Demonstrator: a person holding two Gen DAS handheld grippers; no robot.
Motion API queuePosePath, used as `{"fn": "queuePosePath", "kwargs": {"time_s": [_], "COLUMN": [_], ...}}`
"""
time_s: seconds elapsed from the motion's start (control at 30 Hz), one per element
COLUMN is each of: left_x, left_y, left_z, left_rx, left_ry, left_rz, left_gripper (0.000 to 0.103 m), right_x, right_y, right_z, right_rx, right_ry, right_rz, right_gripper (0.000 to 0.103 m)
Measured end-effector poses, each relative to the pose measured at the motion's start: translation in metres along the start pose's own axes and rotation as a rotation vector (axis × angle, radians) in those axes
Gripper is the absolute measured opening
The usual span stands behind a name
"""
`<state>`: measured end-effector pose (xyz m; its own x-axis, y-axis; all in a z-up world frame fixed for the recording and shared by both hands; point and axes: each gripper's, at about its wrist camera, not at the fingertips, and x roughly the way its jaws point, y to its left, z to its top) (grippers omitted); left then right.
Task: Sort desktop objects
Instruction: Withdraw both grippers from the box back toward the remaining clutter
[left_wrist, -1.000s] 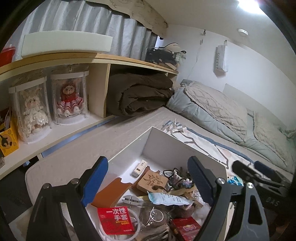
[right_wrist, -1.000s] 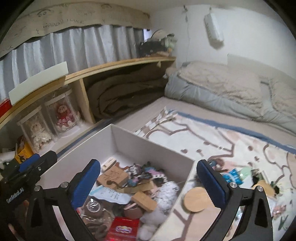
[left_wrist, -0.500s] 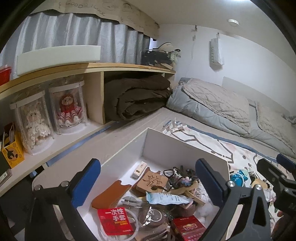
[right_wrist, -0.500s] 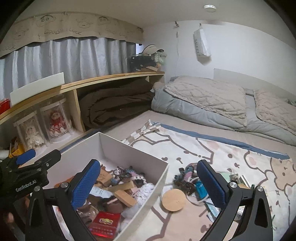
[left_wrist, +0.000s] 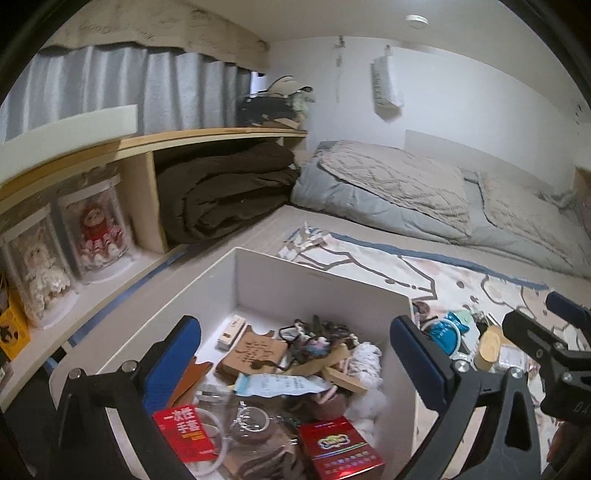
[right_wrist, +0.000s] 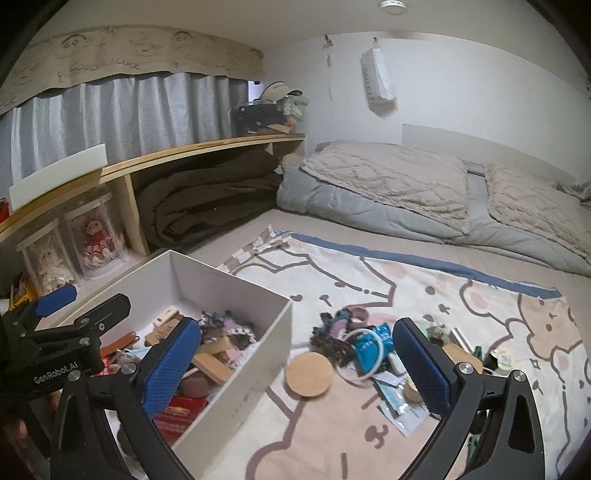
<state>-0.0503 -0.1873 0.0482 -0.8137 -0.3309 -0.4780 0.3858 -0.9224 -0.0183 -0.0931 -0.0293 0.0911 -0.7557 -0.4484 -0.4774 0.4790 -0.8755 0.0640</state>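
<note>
A: Where is the white box (left_wrist: 325, 280)?
B: In the left wrist view it fills the lower middle of the frame, resting on the bed. Inside lie a red packet (left_wrist: 186, 432), a red carton (left_wrist: 340, 448), a wooden tag (left_wrist: 255, 350) and a slip of paper (left_wrist: 280, 384).

A: And the left hand-held gripper (left_wrist: 295, 358)?
B: It hangs over the box, jaws spread wide, nothing between the blue pads (left_wrist: 417, 354).

A: The right hand-held gripper (right_wrist: 295, 362)?
B: Also released and empty. In its own view it sits at the lower centre, above the box's near wall and the patterned blanket (right_wrist: 424, 295).

A: What is still outside the box?
B: A round cork coaster (right_wrist: 309, 374) lies on the blanket just beside the box, lower middle of the frame. To its right sits a loose heap: a blue packet (right_wrist: 371, 345), a white ring (right_wrist: 360, 354), dark tangled bits (right_wrist: 332, 332).

A: Anything behind?
B: A shelf (right_wrist: 203, 149) at the upper left, with two boxed dolls (right_wrist: 96, 236) under it and a folded brown quilt (right_wrist: 207, 206).
</note>
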Motion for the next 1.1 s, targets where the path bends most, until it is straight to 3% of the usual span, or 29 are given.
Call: {"fn": "queuePosePath", "kwargs": {"time_s": [0.57,1.1], "left_x": [0.001,-0.005], "left_y": [-0.062,-0.107], "left_z": [-0.008,-0.019], "left_rx": [0.052,0.098], "left_ry": [0.036,0.027], "left_rz": [-0.171,-0.243], "left_gripper": [0.103,0.103], "right_x": [-0.028,-0.059], "right_y": [-0.065,-0.116], "right_z": [-0.023,-0.046], "right_rx": [0.023,0.064], "right_ry": [0.026,-0.005], "right_rz": [-0.105,-0.215], "right_gripper": [0.103,0.103]}}
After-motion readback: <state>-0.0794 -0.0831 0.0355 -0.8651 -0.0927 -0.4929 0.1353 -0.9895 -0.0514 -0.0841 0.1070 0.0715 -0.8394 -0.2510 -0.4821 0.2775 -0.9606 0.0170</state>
